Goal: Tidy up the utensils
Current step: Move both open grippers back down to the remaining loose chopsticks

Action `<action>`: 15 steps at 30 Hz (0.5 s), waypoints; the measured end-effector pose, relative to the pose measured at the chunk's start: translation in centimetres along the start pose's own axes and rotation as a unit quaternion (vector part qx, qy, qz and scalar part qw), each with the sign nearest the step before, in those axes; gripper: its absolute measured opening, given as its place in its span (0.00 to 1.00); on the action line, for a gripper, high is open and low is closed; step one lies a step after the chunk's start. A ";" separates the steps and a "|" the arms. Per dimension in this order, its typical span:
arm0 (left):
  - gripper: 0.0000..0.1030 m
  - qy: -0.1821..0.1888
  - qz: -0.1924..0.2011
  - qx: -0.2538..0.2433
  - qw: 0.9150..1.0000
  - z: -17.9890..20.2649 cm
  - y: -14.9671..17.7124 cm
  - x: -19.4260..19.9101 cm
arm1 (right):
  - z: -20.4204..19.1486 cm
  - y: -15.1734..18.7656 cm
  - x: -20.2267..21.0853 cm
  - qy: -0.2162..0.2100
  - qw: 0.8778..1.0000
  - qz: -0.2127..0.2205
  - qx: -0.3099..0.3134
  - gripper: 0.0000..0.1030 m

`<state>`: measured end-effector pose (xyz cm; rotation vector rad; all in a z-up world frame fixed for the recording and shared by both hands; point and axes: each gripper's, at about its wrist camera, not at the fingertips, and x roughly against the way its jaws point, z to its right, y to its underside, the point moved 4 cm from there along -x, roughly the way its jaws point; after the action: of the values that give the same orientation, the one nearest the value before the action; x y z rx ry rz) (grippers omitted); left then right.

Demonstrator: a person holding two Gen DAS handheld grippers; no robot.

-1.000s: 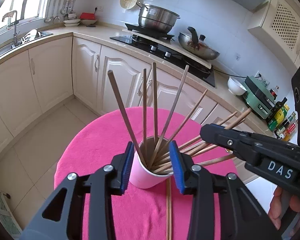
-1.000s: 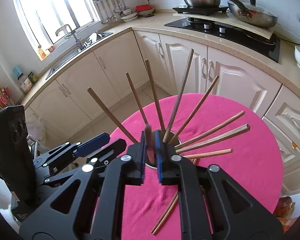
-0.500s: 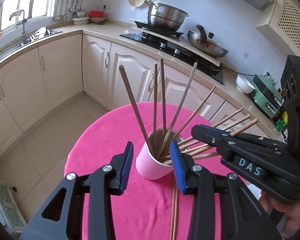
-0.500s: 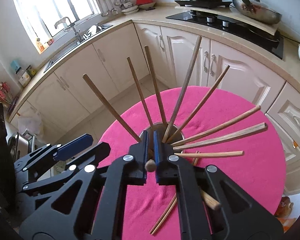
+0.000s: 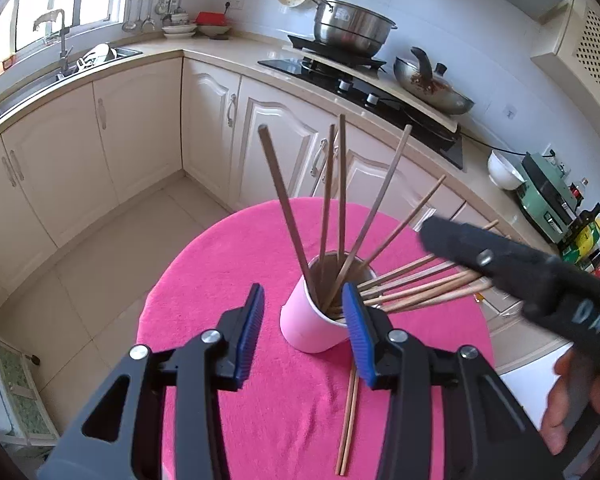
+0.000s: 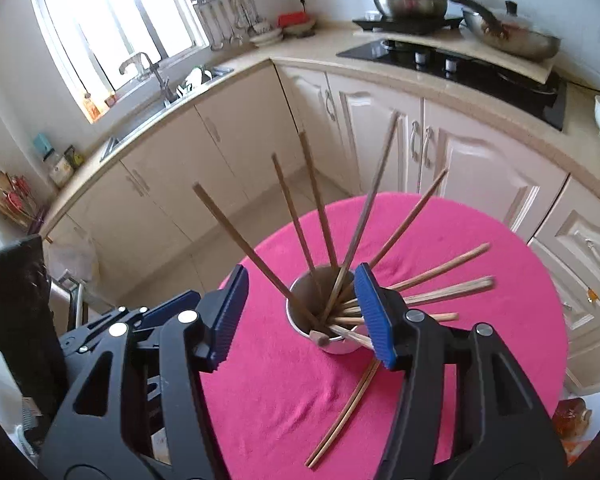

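Item: pink cup (image 5: 314, 326) of chopsticks (image 5: 342, 216), bench centre. My right tool (image 6: 300, 312) has just spread, dropping one in; left tool (image 5: 304, 332) spread, empty, bracketing the cup to steady it. Two chopsticks (image 6: 342, 412) remain at six o'clock.

Bright window (image 6: 116, 36) daylight, fisheye edges, slight blur

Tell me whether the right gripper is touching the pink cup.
Apart. The right wrist view shows the right gripper with jaws spread open, pink cloth visible between the left pad and the pink cup; nothing is gripped.
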<state>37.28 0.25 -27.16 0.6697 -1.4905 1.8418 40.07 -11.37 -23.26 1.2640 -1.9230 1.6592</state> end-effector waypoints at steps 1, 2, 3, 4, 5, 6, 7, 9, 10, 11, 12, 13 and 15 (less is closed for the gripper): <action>0.39 -0.003 0.000 -0.002 1.000 0.1 0.0 0.2 | 0.1 -0.3 0.8 -0.003 1.000 0.010 -0.003 0.53; 0.39 -0.005 0.000 -0.005 1.000 0.2 -0.1 0.4 | 0.2 -0.5 1.3 -0.003 1.000 0.016 -0.003 0.53; 0.39 -0.007 0.003 -0.008 1.000 0.4 -0.2 0.8 | 0.3 -0.7 1.8 -0.002 1.000 0.021 -0.003 0.53; 0.39 -0.008 0.005 -0.009 1.000 0.5 -0.3 1.1 | 0.5 -0.9 2.4 -0.002 1.000 0.027 -0.003 0.56; 0.39 -0.011 0.007 -0.010 1.000 0.7 -0.4 1.4 | 0.6 -1.1 2.9 -0.001 0.999 0.032 -0.004 0.57; 0.39 -0.012 0.008 -0.011 1.000 0.8 -0.4 1.6 | 0.8 -1.1 3.5 0.000 0.999 0.039 -0.005 0.61; 0.39 -0.012 0.008 -0.011 1.000 0.9 -0.5 1.8 | 1.0 -1.1 3.8 0.002 0.999 0.042 -0.006 0.61; 0.40 -0.014 0.008 -0.013 1.000 1.1 -0.4 2.1 | 1.5 -0.9 4.9 0.006 0.999 0.050 -0.010 0.61; 0.40 -0.016 0.007 -0.015 1.000 1.2 -0.3 2.2 | 1.9 -0.8 5.3 0.009 0.998 0.053 -0.012 0.61; 0.40 -0.017 0.005 -0.017 1.000 1.4 -0.2 2.2 | 2.2 -0.6 5.8 0.013 0.998 0.058 -0.014 0.61; 0.40 -0.019 0.004 -0.018 1.000 1.4 0.0 2.2 | 2.6 -0.3 6.4 0.020 0.998 0.063 -0.015 0.62; 0.40 -0.021 0.001 -0.021 1.000 1.6 0.1 2.2 | 3.1 0.0 6.9 0.024 0.998 0.064 -0.016 0.62; 0.40 -0.023 -0.004 -0.026 0.999 1.8 0.5 2.1 | 4.0 0.6 7.6 0.036 0.997 0.066 -0.020 0.63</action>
<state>35.54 -1.20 -25.55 0.6958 -1.5579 1.7870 36.51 -18.15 -19.41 1.0670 -2.0243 1.6961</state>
